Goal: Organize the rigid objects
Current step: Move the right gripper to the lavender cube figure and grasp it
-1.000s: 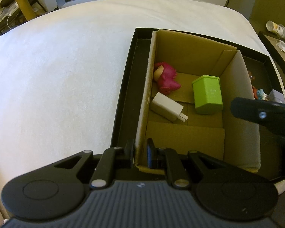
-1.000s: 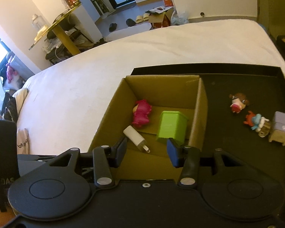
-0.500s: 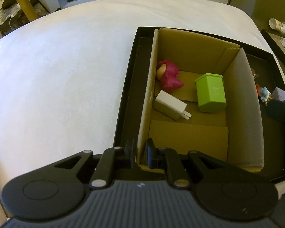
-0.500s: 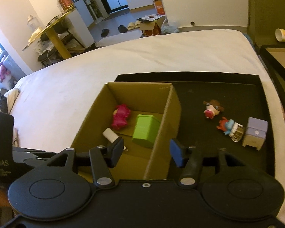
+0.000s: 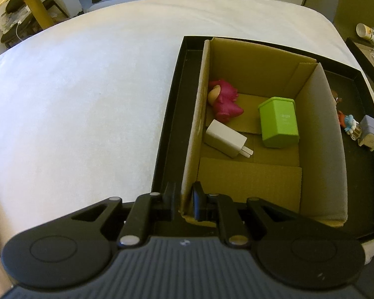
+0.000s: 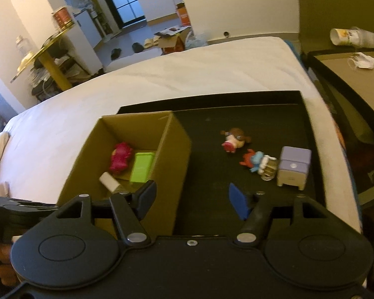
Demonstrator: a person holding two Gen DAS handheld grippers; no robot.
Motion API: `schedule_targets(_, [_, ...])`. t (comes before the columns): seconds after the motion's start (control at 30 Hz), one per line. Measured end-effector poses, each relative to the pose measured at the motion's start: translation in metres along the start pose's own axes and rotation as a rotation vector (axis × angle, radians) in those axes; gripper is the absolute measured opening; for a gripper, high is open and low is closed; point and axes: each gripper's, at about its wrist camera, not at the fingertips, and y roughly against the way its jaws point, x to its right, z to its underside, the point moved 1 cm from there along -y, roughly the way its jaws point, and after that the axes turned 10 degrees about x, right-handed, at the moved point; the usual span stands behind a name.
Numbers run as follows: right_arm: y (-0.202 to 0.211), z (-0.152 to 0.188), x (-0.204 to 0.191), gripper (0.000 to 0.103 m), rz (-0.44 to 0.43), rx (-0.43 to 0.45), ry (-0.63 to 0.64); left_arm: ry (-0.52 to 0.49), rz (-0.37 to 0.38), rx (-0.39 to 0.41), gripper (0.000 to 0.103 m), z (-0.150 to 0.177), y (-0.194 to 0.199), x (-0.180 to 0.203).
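Observation:
A cardboard box (image 5: 319,149) stands in a black tray (image 5: 167,134) on a white bed. Inside lie a pink figurine (image 5: 224,101), a white charger (image 5: 224,142) and a green bin (image 5: 279,122). My left gripper (image 5: 183,200) is shut on the box's near-left wall corner. My right gripper (image 6: 190,198) hovers over the tray to the right of the box (image 6: 172,159), its jaws opening with nothing between them. On the tray floor ahead of it lie a brown-haired doll (image 6: 234,138), a blue and red figurine (image 6: 258,163) and a purple-grey cube toy (image 6: 293,169).
The white bed (image 5: 74,99) spreads left of and beyond the tray. A side table (image 6: 356,79) with a paper cup (image 6: 346,36) stands at the right. A gold table (image 6: 47,54) and floor clutter lie past the bed.
My right gripper has swung right, from above the box to over the tray floor, and its jaws have widened. The left gripper has kept its grip on the box wall.

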Motion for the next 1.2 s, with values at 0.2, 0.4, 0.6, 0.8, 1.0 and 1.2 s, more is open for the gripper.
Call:
schedule_targets(0.2, [-0.003, 0.003, 0.024, 0.065, 0.056, 0.017, -0.016, 0.007, -0.022, -0.006, 0.013, -0.003, -0.002, 0.002])
schedule_targets(0.4, [-0.007, 0.005, 0.043, 0.065, 0.140, 0.039, -0.015, 0.010, -0.041, -0.013, 0.013, -0.006, -0.006, 0.006])
schedule_targets(0.6, [-0.019, 0.005, 0.059, 0.065, 0.208, 0.052, -0.027, 0.018, -0.058, -0.011, 0.013, -0.011, -0.011, 0.009])
schedule_targets(0.8, [-0.036, 0.005, 0.074, 0.065, 0.287, 0.056, -0.036, 0.035, -0.059, -0.020, 0.013, -0.012, -0.015, 0.008])
schedule_targets(1.0, [-0.051, 0.005, 0.078, 0.065, 0.325, 0.049, -0.016, 0.040, -0.069, -0.016, 0.014, -0.012, -0.017, 0.010])
schedule_targets(1.2, [-0.063, 0.006, 0.079, 0.066, 0.350, 0.038, 0.011, 0.024, -0.082, -0.011, 0.015, -0.010, -0.016, 0.013])
